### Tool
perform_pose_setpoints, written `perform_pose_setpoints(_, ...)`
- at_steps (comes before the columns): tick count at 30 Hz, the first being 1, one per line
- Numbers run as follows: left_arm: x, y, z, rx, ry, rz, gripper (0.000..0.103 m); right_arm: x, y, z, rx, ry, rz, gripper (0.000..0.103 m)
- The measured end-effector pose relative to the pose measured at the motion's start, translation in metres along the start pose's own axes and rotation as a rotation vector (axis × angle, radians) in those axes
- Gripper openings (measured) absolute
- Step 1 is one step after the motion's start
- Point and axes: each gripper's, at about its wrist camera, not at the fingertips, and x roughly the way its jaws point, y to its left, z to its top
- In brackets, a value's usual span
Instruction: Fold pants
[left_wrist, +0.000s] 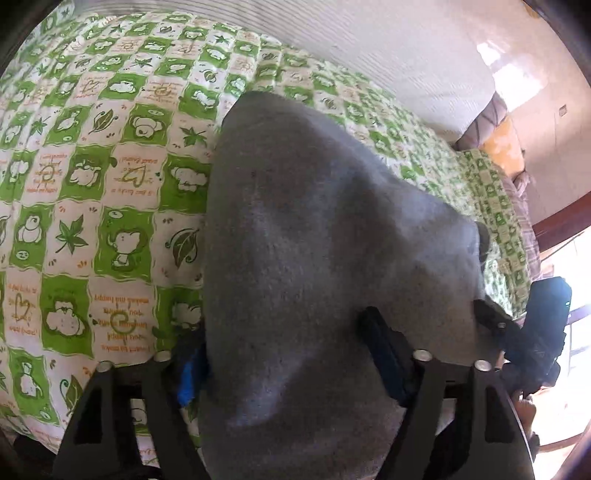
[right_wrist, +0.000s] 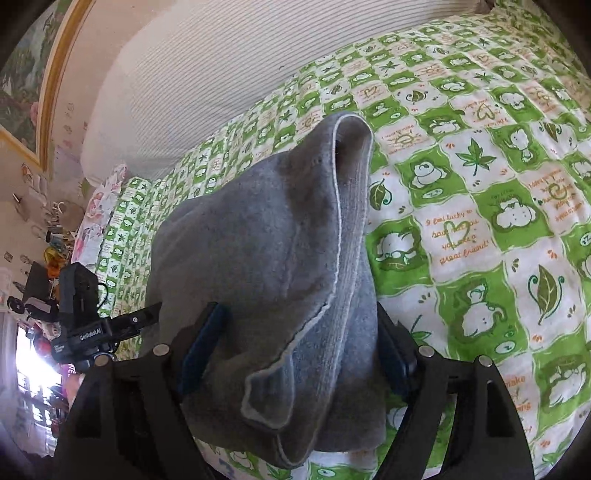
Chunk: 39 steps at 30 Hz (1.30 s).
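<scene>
Your grey fleece pants (right_wrist: 266, 258) are bunched in a thick mound on the green-and-white checked bedsheet with cartoon animals and leaves (right_wrist: 461, 206), one pale-edged hem lying open toward the white ribbed headboard cushion (right_wrist: 221, 74). Your right gripper (right_wrist: 295, 350) stands with its jaws wide around the fabric; whether its blue pads press on it, you cannot tell here. Your left gripper (left_wrist: 291, 362) likewise straddles the pants (left_wrist: 314, 221) with jaws spread, cloth filling the gap, grip unclear.
</scene>
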Motion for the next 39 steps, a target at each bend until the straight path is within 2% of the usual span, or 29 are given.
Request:
perform_pose_setpoints(2,-0.004,0.004,0.002,-0.024,-0.008,-0.016,0.056,-0.001,0.000,0.000,-0.003,-0.003,0.001,0.064)
perform_pose_setpoints(4,-0.012,0.004,0.002,-0.018,-0.027,-0.007,0.044,-0.003,0.004,0.001,-0.012,-0.003,0.016,0.050)
perform_pose_setpoints(8,-0.026,0.001,0.002,-0.006,-0.067,0.006,0.025,-0.007,0.025,0.002,-0.106,-0.012,-0.044,0.040)
perform_pose_setpoints(11,-0.033,0.000,0.002,-0.002,-0.090,0.003,0.020,-0.013,0.040,0.005,-0.152,-0.038,-0.067,0.037)
perform_pose_setpoints(20,-0.061,-0.011,0.002,0.035,-0.169,0.046,0.017,-0.026,0.070,0.016,-0.203,-0.093,-0.012,0.035)
perform_pose_setpoints(26,-0.087,0.006,0.011,0.002,-0.234,0.064,0.017,-0.018,0.096,0.026,-0.242,-0.109,0.031,0.035)
perform_pose_setpoints(33,-0.104,0.039,0.026,-0.060,-0.286,0.122,0.017,0.018,0.133,0.047,-0.313,-0.098,0.070,0.035)
perform_pose_setpoints(39,-0.111,0.057,0.041,-0.076,-0.312,0.166,0.017,0.049,0.157,0.060,-0.364,-0.092,0.081,0.035)
